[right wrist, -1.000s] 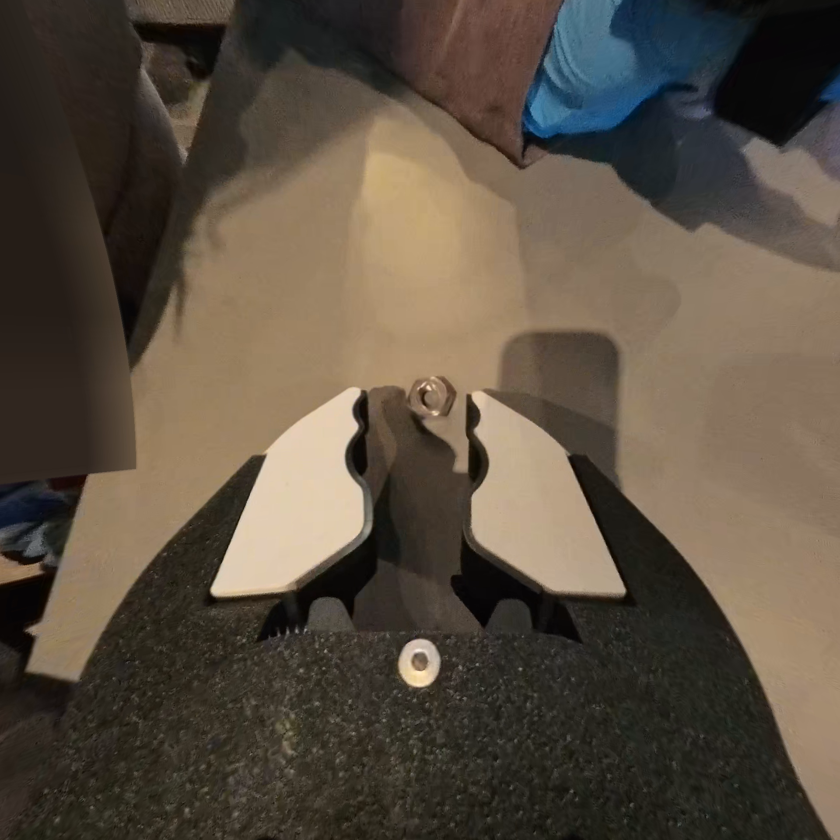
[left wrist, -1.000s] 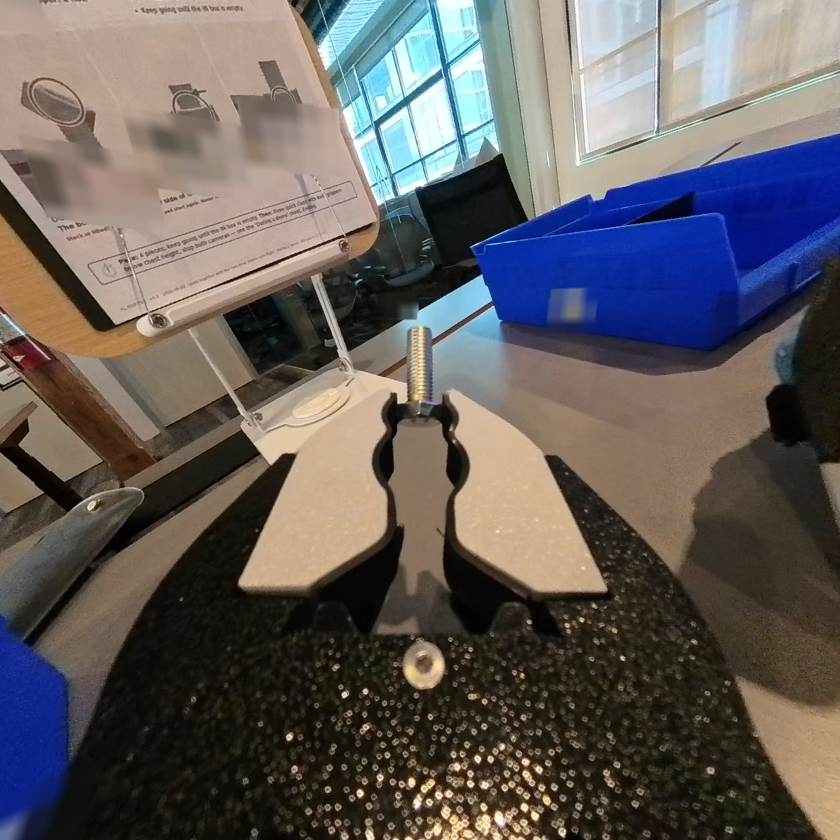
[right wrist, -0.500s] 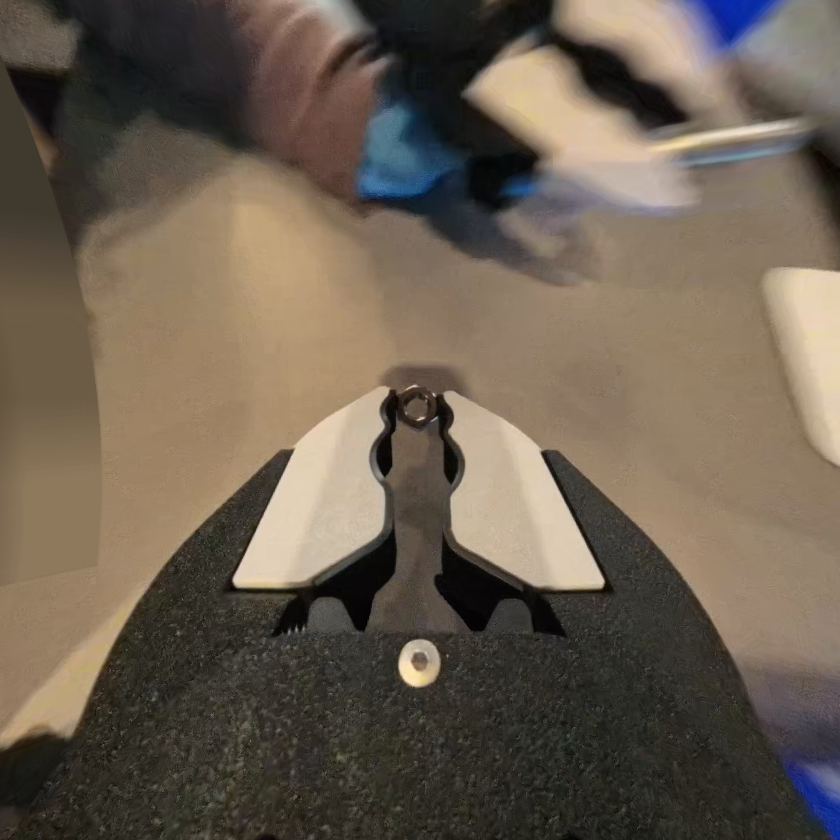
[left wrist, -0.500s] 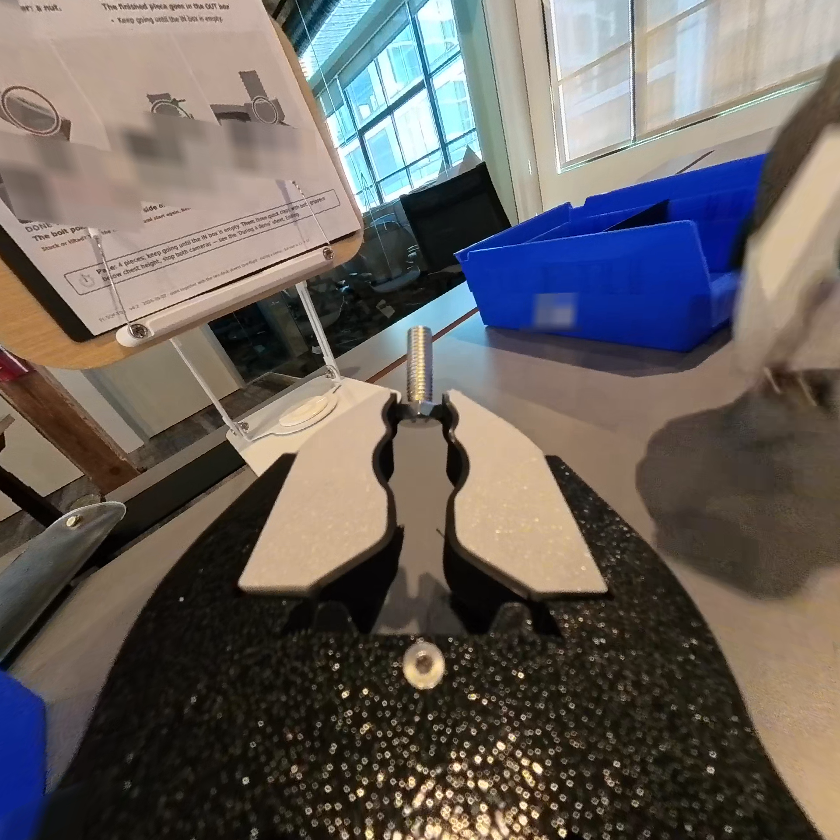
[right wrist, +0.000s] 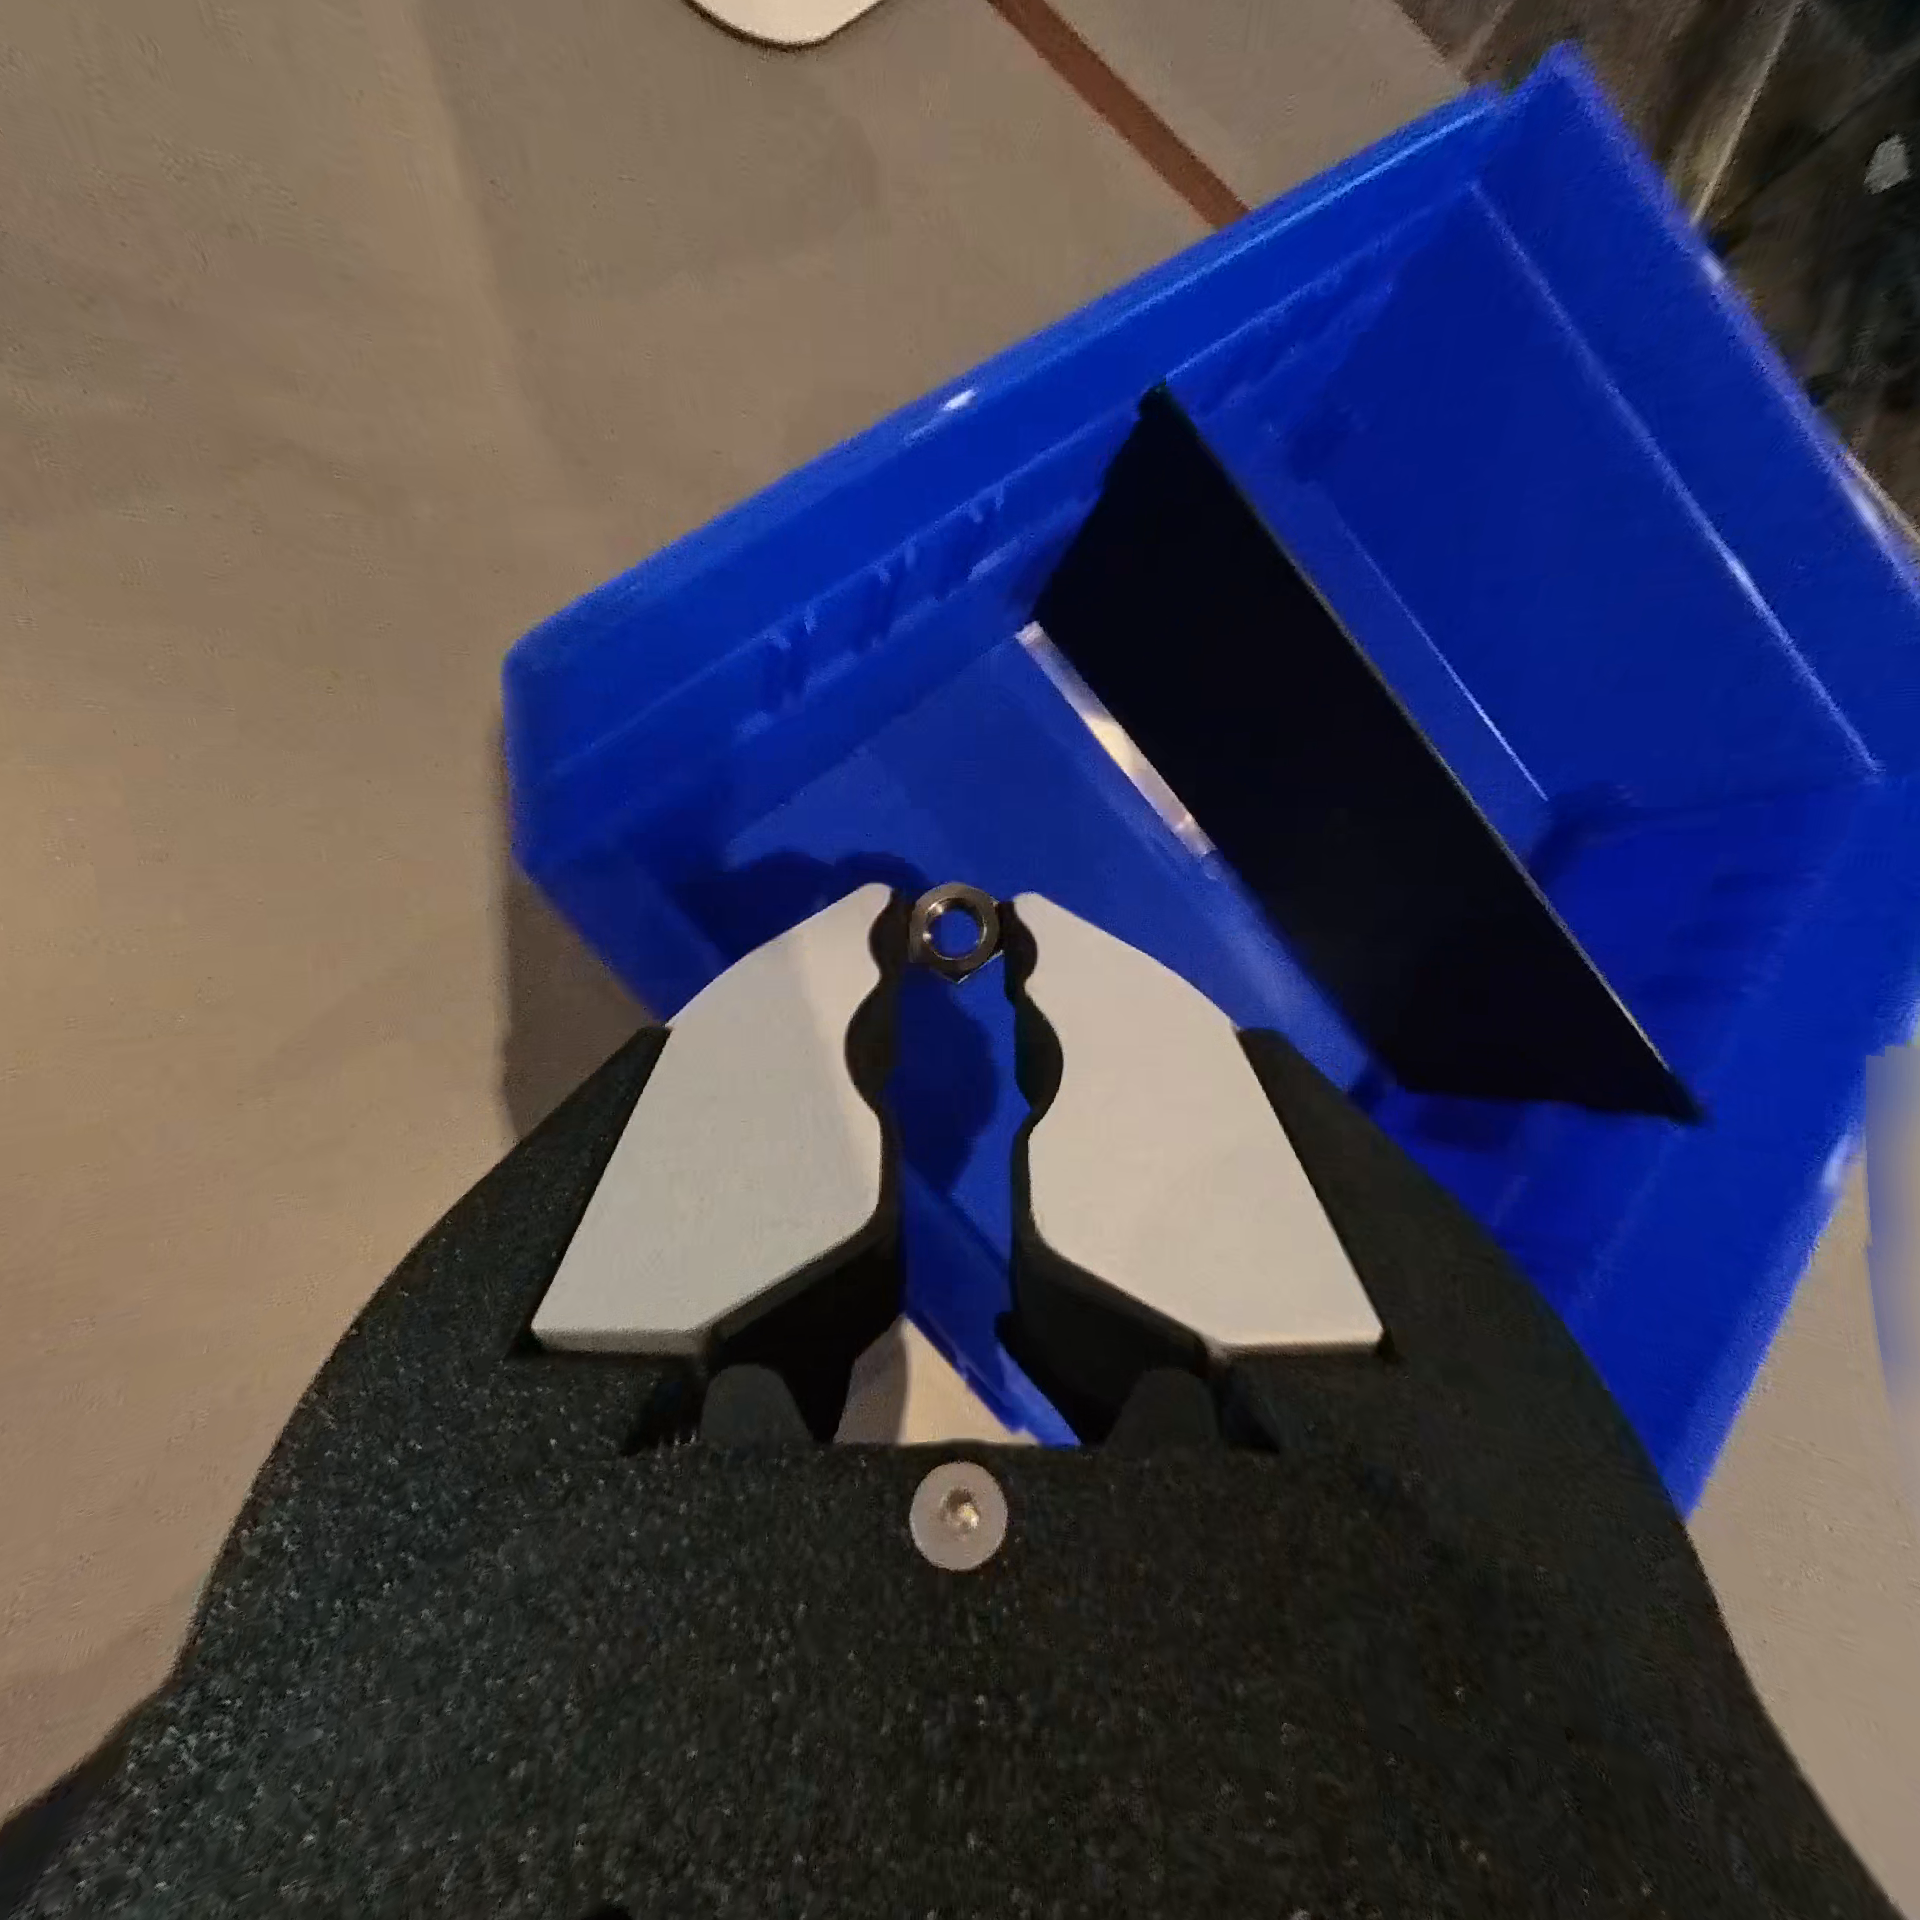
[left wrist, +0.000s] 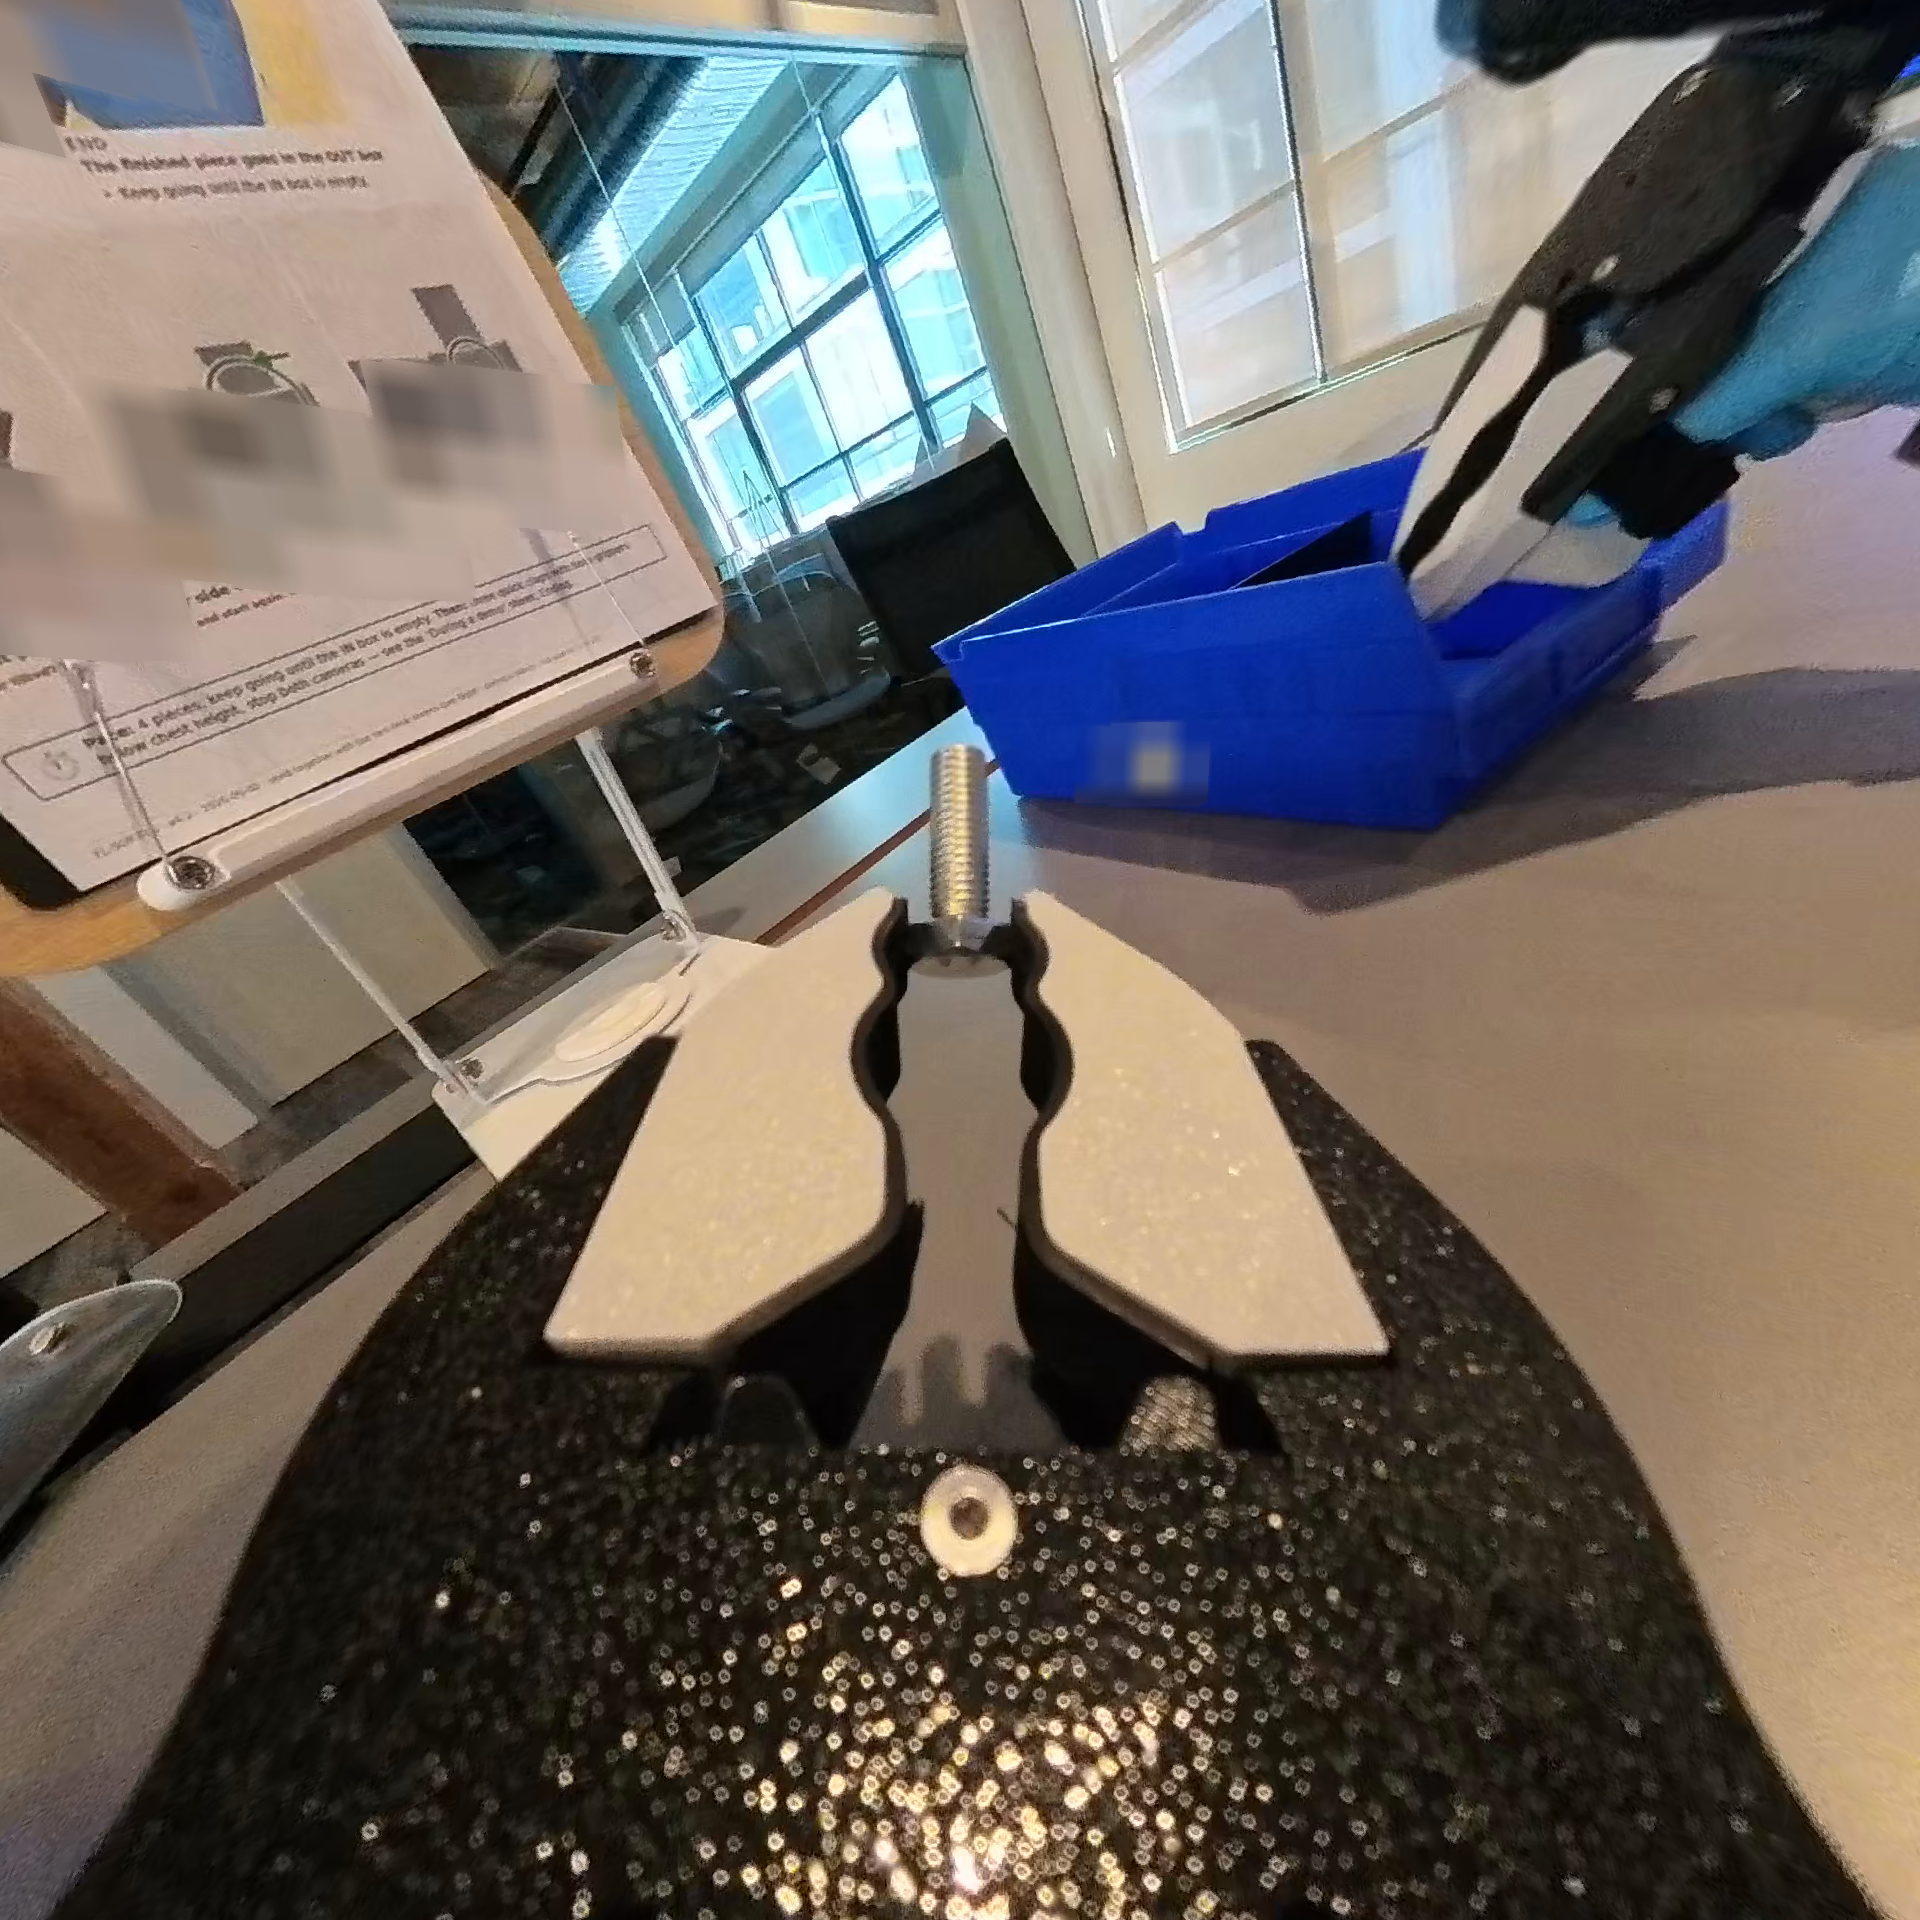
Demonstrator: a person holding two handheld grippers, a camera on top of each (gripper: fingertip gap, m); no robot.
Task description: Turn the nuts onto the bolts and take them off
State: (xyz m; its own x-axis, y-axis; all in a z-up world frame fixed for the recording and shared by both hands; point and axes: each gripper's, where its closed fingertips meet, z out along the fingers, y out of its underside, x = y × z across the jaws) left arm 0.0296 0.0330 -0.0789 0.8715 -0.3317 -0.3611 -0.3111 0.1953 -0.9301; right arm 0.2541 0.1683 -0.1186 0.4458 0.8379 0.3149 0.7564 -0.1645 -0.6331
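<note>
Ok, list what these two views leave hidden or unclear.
- Left wrist view: the bolt head is sunk between the left gripper fingertips, so its shape is hidden.
- Left wrist view: the right gripper tips dip behind the blue bin wall, hiding the nut.
- Right wrist view: the bin's far compartment is blurred; its contents are unreadable.
- Right wrist view: the nut's thread is too small to see.

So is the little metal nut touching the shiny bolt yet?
Apart. The right wrist view shows the small hexagonal metal nut over the blue bin; the left wrist view shows the threaded silver bolt bare.
</note>
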